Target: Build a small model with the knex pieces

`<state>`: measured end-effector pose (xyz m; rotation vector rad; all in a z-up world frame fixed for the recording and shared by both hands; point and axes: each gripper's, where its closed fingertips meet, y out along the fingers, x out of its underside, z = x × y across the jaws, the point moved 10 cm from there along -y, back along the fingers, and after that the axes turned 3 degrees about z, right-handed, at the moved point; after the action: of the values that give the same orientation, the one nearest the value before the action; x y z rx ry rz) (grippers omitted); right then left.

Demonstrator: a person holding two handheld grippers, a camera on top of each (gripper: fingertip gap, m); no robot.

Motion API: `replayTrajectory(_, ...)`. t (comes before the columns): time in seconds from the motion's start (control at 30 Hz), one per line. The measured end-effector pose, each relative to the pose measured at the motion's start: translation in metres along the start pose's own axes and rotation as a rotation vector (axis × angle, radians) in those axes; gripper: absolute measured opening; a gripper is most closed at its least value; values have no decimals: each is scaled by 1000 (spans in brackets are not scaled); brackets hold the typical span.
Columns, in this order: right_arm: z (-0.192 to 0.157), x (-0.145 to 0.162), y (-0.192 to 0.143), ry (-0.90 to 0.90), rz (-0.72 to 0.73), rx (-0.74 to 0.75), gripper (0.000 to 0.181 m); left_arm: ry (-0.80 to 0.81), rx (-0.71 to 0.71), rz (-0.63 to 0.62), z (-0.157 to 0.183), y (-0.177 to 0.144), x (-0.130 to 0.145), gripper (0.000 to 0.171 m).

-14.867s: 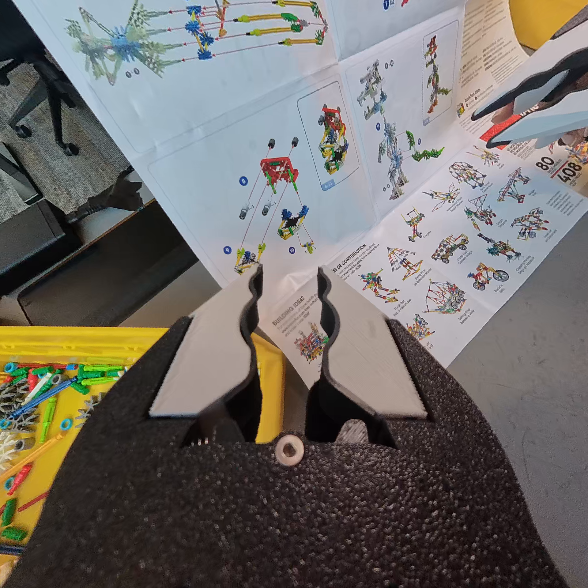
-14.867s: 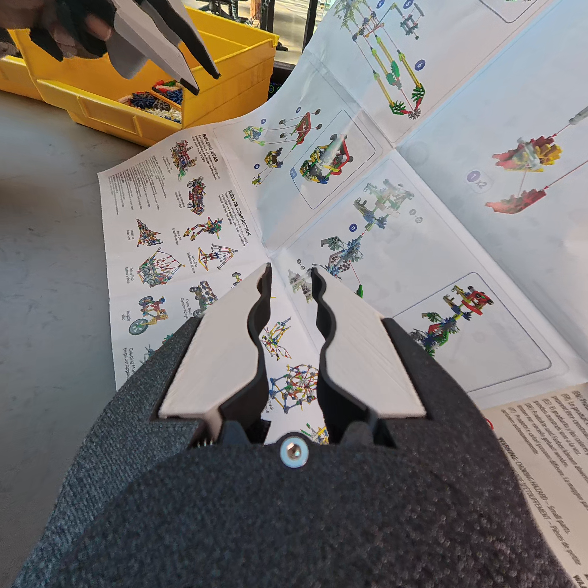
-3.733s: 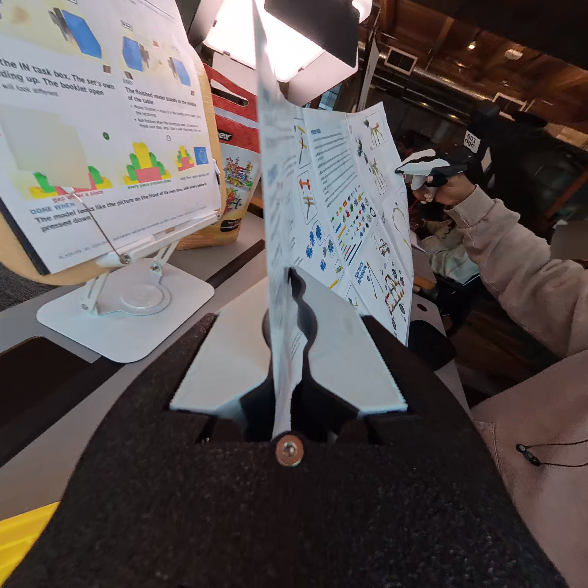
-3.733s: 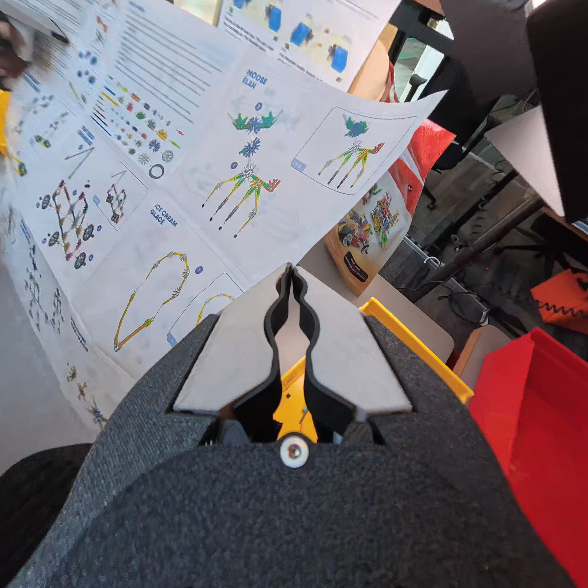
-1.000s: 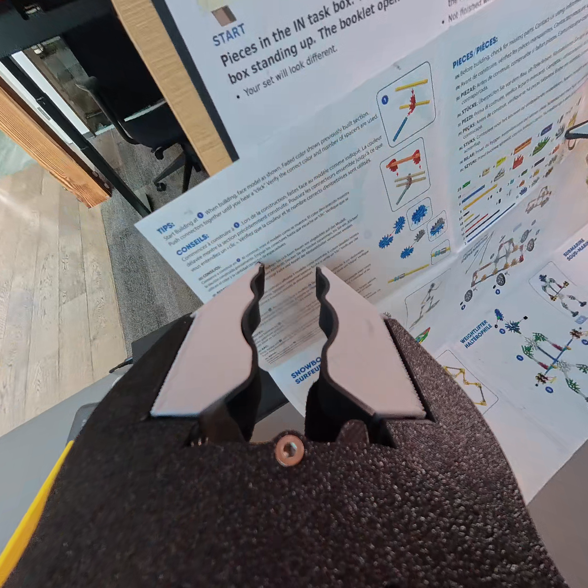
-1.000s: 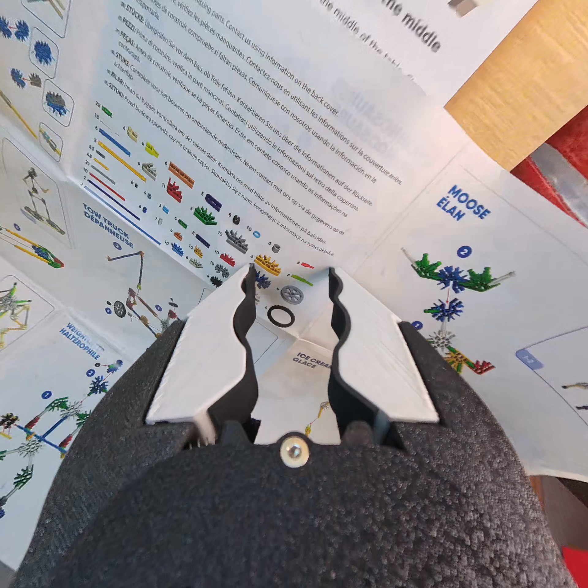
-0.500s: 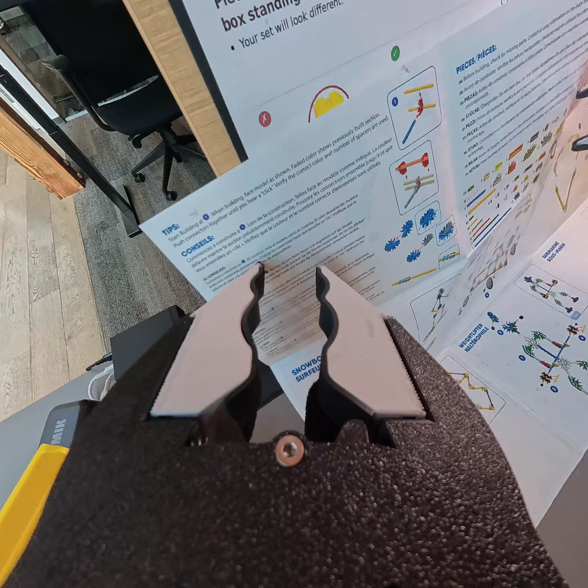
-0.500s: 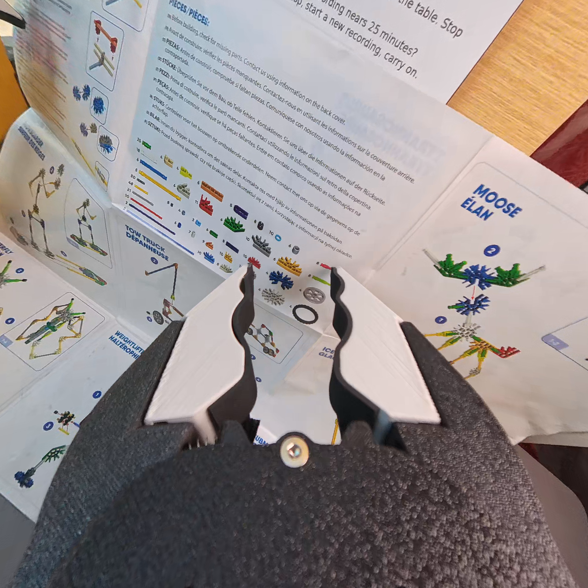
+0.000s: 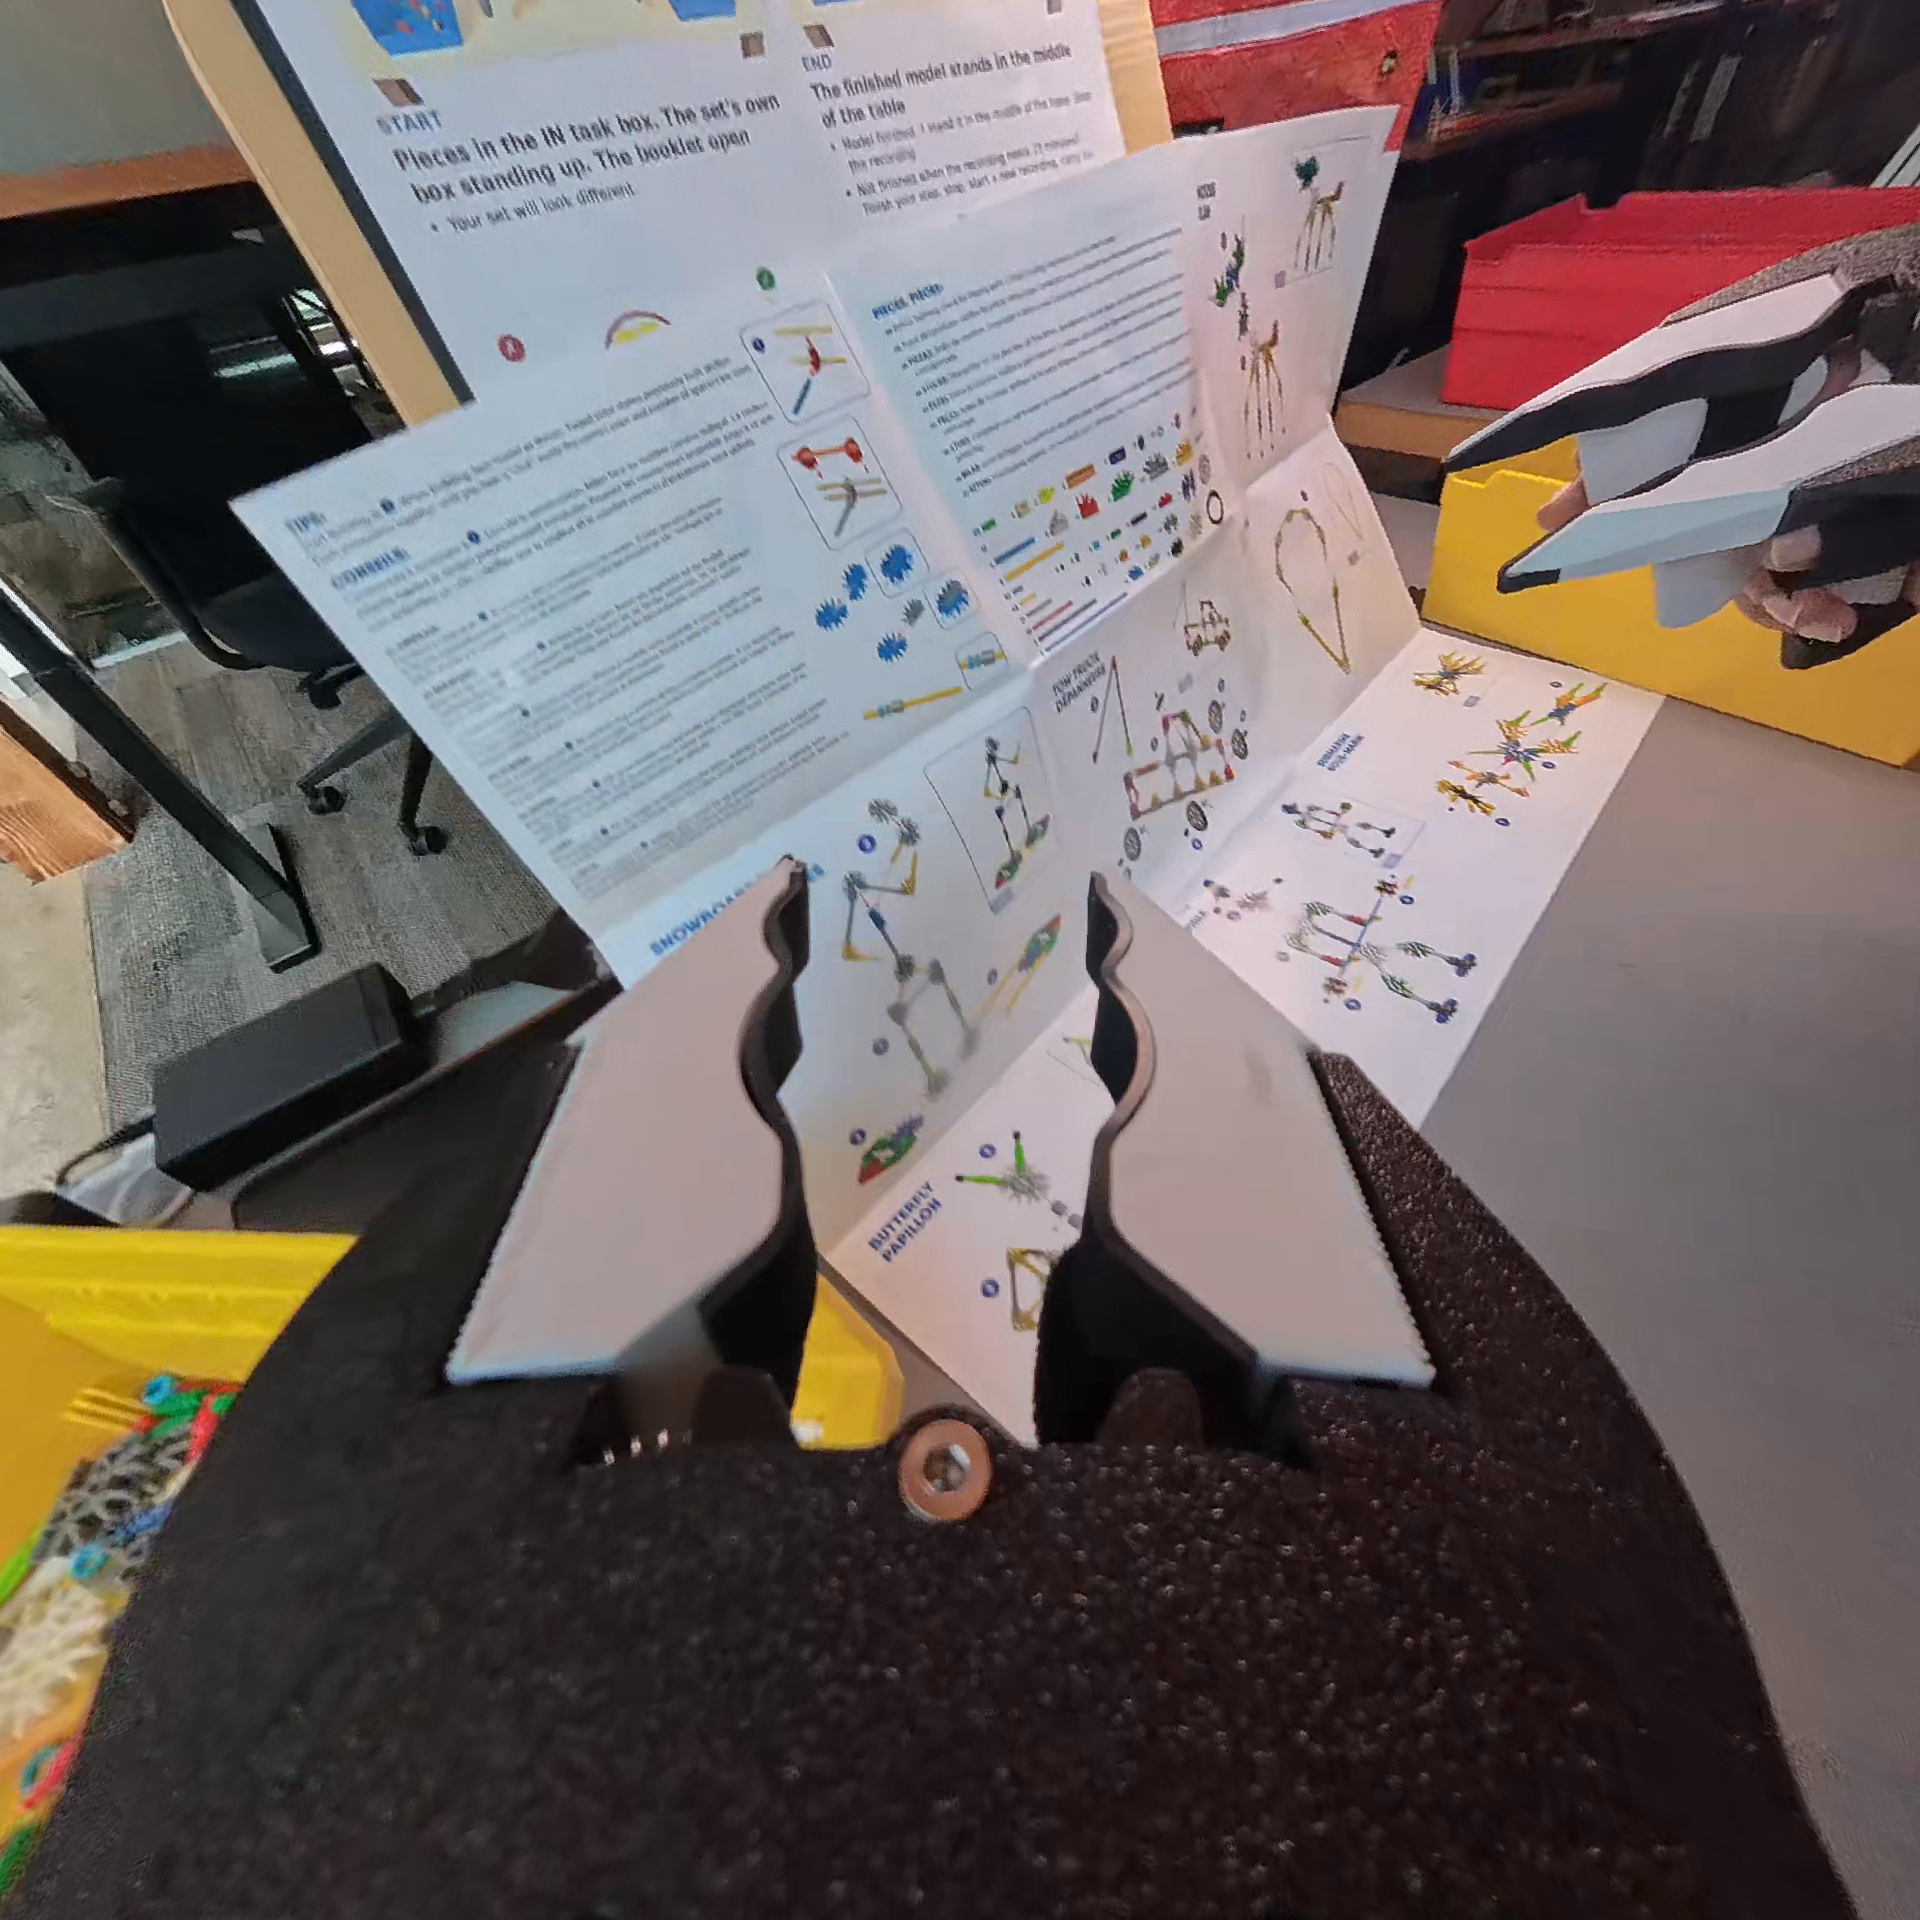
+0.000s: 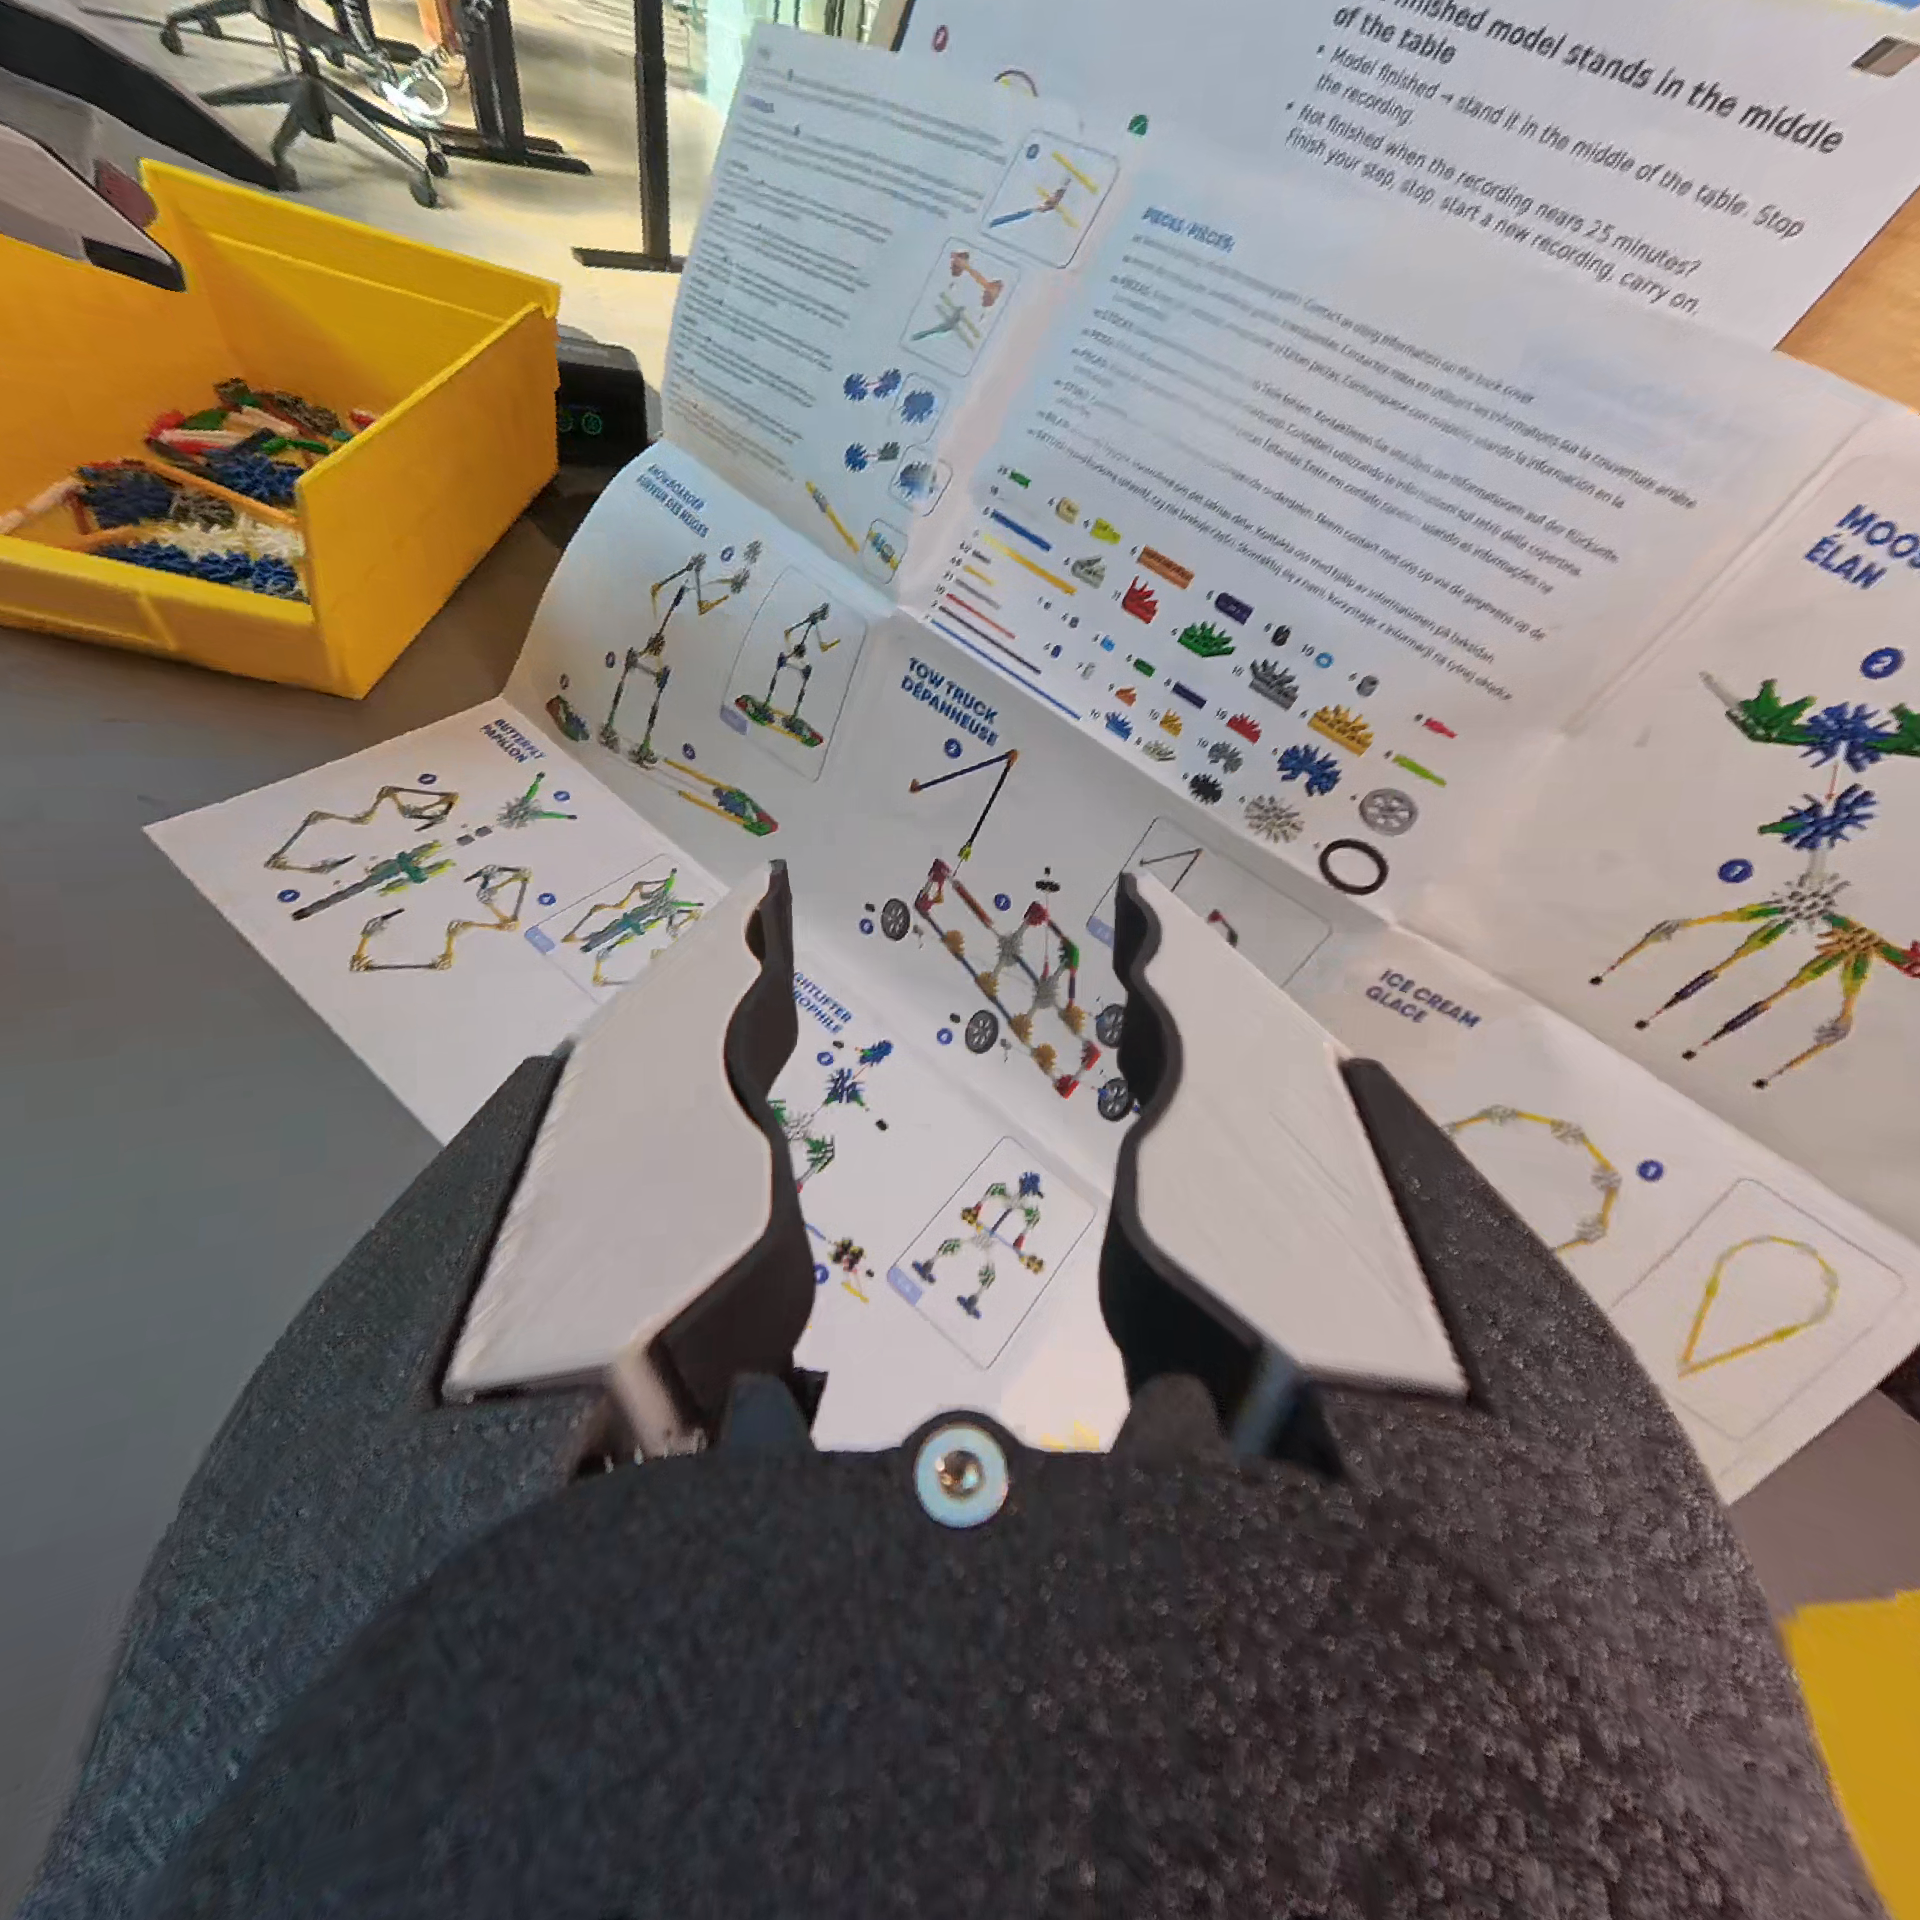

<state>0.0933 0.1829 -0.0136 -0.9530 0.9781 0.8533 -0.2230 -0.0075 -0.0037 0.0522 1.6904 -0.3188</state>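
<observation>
A large white fold-out instruction sheet (image 9: 935, 582) with coloured model pictures stands propped against a board behind it, its lower part lying flat on the grey table (image 9: 1683, 1039). It fills the right wrist view too (image 10: 1195, 644). My left gripper (image 9: 940, 894) is open and empty, a little in front of the sheet's lower left part. My right gripper (image 10: 951, 888) is open and empty above the sheet's flat part; it also shows at the right of the left wrist view (image 9: 1496, 520), held by a hand.
A yellow bin (image 10: 416, 468) with several coloured rods and connectors stands left of the sheet. A second yellow bin (image 9: 1662, 644) and a red bin (image 9: 1621, 291) stand at the right. A printed sheet on a wooden board (image 9: 665, 135) stands behind.
Both grippers have pulled back from the sheet and opened wider. The sheet, earlier held up in the air by both, now stands on its own against the board.
</observation>
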Motion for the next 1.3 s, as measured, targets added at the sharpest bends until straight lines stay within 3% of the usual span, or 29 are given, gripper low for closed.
replayTrajectory(0.1,-25,25,-20,-4,-21,-39,63,-63,47,-36,20,-26,35,63)
replayTrajectory(0.27,-51,64,-44,41,-56,-131,63,-157,98,-110,37,-70,83,59)
replayTrajectory(0.43,-44,84,-58,187,82,-110,57,-360,46,-39,37,-98,136,54)
replayTrajectory(0.57,-48,90,-57,216,135,-107,57,-290,7,50,30,-109,126,50)
replayTrajectory(0.8,-58,89,-71,77,121,-92,51,-164,-9,-22,40,-103,132,50)
replayTrajectory(1.0,-57,88,-81,84,8,-172,55,-160,2,-36,43,-107,130,50)
replayTrajectory(1.17,-64,105,-139,93,-219,-195,61,-141,-80,-89,52,-148,124,45)
replayTrajectory(1.3,-68,139,-205,184,-362,-85,64,-153,-203,-168,57,-199,138,37)
